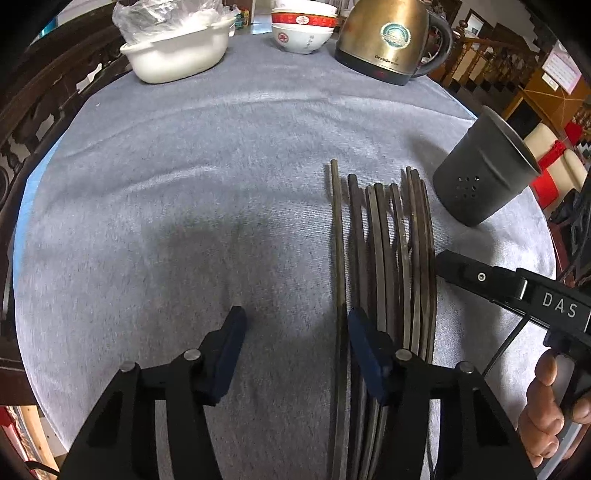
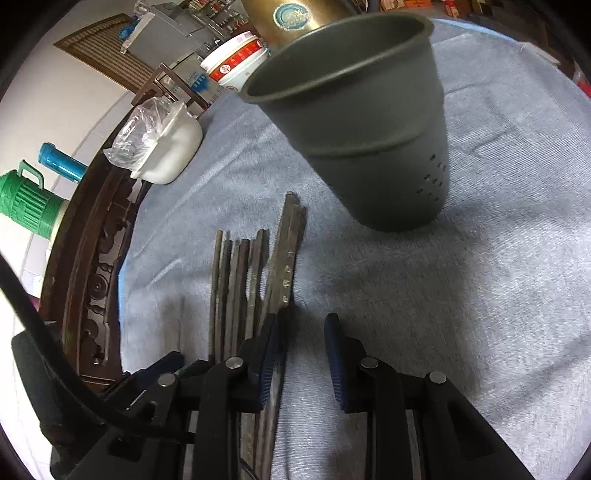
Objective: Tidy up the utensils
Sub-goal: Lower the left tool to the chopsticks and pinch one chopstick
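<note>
Several dark chopsticks (image 1: 384, 258) lie side by side on the grey cloth (image 1: 184, 184). A dark grey holder cup (image 1: 480, 173) with small holes stands just beyond them to the right. My left gripper (image 1: 295, 332) is open and low over the cloth. The leftmost chopstick runs between its jaws, close to the right finger (image 1: 364, 343), and the rest lie under and beyond that finger. In the right wrist view my right gripper (image 2: 301, 347) is open above the chopsticks (image 2: 255, 277), whose right edge sits by its left finger (image 2: 267, 350). The cup (image 2: 369, 129) stands ahead.
At the far edge stand a white basin holding a plastic bag (image 1: 177, 55), stacked red-and-white bowls (image 1: 303, 29) and a brass kettle (image 1: 384, 37). A carved wooden rim (image 2: 92, 258) borders the cloth, with a green flask (image 2: 26, 199) beyond. A hand (image 1: 546, 406) holds the right gripper.
</note>
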`<action>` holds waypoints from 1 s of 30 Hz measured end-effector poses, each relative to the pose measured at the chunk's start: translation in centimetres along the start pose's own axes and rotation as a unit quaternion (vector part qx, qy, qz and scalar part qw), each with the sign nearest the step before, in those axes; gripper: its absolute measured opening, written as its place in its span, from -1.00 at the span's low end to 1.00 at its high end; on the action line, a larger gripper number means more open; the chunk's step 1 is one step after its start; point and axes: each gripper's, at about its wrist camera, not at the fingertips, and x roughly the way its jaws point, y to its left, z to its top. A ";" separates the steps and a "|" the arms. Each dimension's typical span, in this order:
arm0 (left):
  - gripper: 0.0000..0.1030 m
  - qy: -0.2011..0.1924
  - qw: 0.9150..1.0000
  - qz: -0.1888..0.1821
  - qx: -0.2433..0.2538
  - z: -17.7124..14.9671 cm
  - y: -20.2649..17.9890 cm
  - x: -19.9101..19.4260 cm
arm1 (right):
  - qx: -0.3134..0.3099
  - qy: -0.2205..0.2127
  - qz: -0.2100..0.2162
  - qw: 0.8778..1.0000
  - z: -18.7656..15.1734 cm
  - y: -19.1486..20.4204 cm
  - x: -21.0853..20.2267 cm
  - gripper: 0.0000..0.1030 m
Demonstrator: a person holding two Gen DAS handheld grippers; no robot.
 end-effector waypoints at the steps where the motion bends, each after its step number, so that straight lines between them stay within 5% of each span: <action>1: 0.14 -0.001 1.000 0.001 0.003 0.0 -0.1 0.0 | -0.005 -0.002 -0.006 1.000 0.0 0.2 0.1 -0.44; 8: -0.32 -0.012 1.000 0.019 0.019 0.5 0.0 0.3 | -0.012 -0.011 -0.022 1.000 0.1 0.6 0.3 -0.59; 17: -0.36 -0.009 1.000 -0.006 0.028 -1.9 1.7 -1.3 | -0.020 -0.007 -0.048 0.999 0.1 -0.3 -0.7 -0.63; 22: -0.36 0.006 0.999 -0.039 0.008 -1.7 2.9 -1.7 | 0.013 -0.005 -0.006 1.000 0.7 -0.8 -0.8 -0.45; 25: -0.35 0.002 0.999 -0.038 0.001 -1.1 3.3 -2.1 | 0.022 -0.012 -0.008 1.000 1.0 -0.6 -0.4 0.07; 27: -0.36 -0.002 1.000 -0.029 0.001 -0.5 3.2 -2.2 | 0.009 -0.023 -0.016 1.000 1.1 0.1 -0.1 0.04; 30: -0.36 0.005 1.000 -0.026 -0.004 1.1 3.3 -1.2 | -0.016 -0.027 -0.052 0.998 1.0 1.0 0.6 -0.43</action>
